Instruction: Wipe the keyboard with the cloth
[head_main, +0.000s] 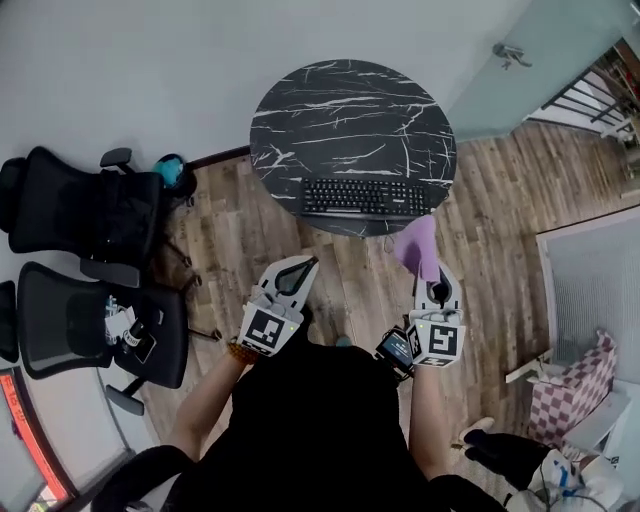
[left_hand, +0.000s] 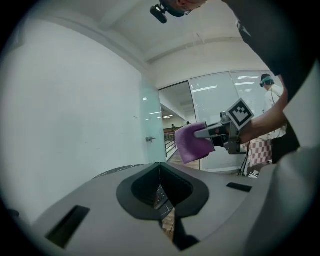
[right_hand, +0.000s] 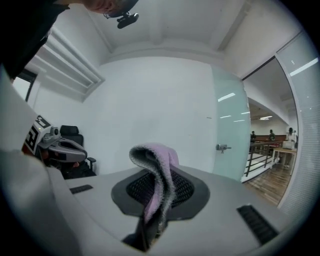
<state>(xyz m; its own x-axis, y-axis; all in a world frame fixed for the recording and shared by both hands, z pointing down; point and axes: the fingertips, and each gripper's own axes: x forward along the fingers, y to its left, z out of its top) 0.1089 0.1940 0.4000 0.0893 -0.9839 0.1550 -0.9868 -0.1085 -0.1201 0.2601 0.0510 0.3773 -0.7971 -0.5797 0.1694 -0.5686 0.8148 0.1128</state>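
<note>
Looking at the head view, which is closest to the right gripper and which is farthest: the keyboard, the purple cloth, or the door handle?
1. Purple cloth, pinched in the right gripper itself.
2. Keyboard, on the round table just ahead.
3. Door handle, far off at upper right.

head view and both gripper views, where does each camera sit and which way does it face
Head view: on the person's head, steeply down at table, keyboard, both forearms.
Left gripper view: on the left gripper, along its shut jaws toward a glass door; right gripper shows.
Right gripper view: along jaws shut on the cloth, toward a white wall.
Shared: all three show the cloth.
</note>
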